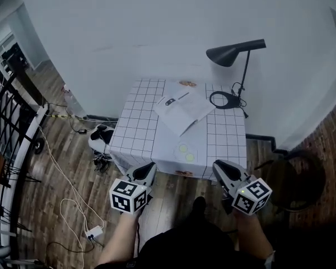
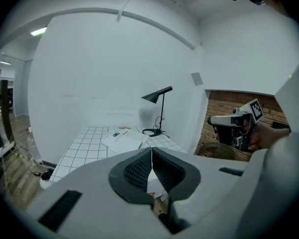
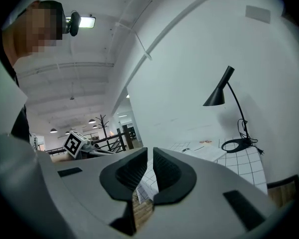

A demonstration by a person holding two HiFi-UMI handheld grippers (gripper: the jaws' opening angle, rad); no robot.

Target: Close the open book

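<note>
Left gripper (image 2: 151, 151): the ribbed black pads meet at their tips, closed on nothing. Right gripper (image 3: 150, 151): the pads are all but together, with only a thin slit between them and nothing in it. In the head view both grippers, each topped by a black-and-white marker cube, are held side by side above the dark wooden plank floor (image 1: 61, 167), just short of the near edge of a square table under a white cloth with a black grid (image 1: 140, 128). The open white-paged book (image 1: 183, 108) lies flat on the far half of this table, turned at an angle to the grid and well apart from both grippers. A small dark object on its left page is too small to tell. Near the book, at the far right corner, stands a black desk lamp with a cone shade and ring base (image 1: 235, 52). A white cable and power strip (image 1: 92, 231) trail over the floor to the left.
</note>
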